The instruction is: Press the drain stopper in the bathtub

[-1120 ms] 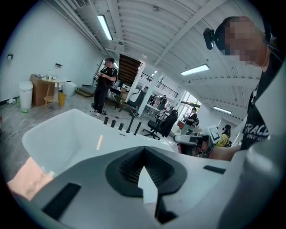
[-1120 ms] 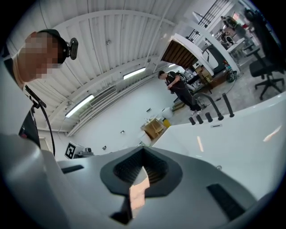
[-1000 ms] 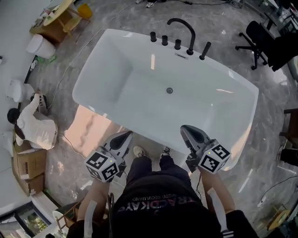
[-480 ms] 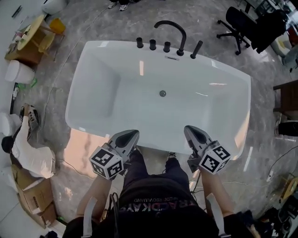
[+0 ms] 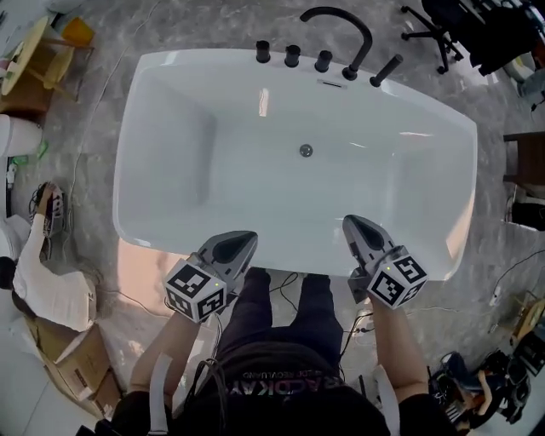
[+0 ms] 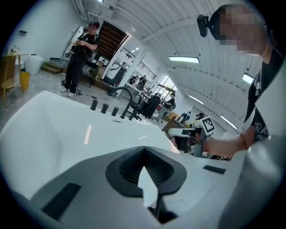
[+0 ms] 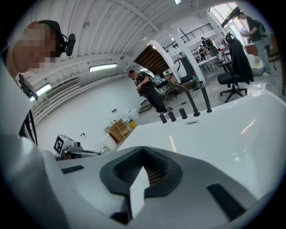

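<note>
Centrally, the drain stopper [image 5: 306, 151] sits as a small dark disc on the floor of the white bathtub [image 5: 170, 162], untouched and well apart from both tools. At its 12 o'clock, on the far rim, stand a curved black faucet [image 5: 342, 27] and a row of black knobs [image 5: 292, 55]. At its 7 o'clock the left gripper [image 5: 239, 244] hangs over the near rim, its jaws pressed together on nothing. At 5 o'clock the right gripper [image 5: 356, 226] does likewise, jaws together and empty. Beyond the tub, an office chair [image 5: 443, 21] stands at 1 o'clock.
</note>
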`<state>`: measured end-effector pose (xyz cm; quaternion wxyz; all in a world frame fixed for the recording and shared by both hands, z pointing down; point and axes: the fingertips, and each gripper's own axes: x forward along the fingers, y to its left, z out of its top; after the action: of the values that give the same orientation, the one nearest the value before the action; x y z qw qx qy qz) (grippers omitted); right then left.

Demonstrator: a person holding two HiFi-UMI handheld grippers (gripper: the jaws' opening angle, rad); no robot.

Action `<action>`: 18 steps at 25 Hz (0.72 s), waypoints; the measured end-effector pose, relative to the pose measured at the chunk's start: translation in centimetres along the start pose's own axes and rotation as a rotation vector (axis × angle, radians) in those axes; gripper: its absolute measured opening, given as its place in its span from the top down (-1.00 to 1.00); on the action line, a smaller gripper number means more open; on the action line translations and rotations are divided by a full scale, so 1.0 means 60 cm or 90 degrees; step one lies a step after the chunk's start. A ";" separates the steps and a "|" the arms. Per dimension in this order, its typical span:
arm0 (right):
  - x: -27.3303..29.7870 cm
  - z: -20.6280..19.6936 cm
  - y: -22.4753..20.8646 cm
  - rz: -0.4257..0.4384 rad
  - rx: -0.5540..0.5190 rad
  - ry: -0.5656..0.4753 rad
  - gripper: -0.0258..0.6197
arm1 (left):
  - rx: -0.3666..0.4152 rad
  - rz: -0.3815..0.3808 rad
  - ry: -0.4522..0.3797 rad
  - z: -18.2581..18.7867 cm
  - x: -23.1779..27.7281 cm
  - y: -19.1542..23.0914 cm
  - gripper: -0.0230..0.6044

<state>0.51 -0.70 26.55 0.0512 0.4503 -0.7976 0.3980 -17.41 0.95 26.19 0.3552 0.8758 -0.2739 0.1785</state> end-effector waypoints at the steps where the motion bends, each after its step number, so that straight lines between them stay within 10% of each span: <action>1: 0.010 -0.002 -0.012 0.001 -0.005 0.009 0.89 | -0.002 0.004 0.002 -0.004 0.005 0.006 0.92; 18: 0.268 -0.175 -0.365 -0.018 -0.062 0.203 0.89 | 0.035 0.069 0.019 -0.101 0.180 0.139 0.92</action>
<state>4.75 -10.51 53.67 0.2045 0.3894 -0.7914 0.4246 -14.68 -3.47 40.17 0.3250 0.8664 -0.3105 0.2176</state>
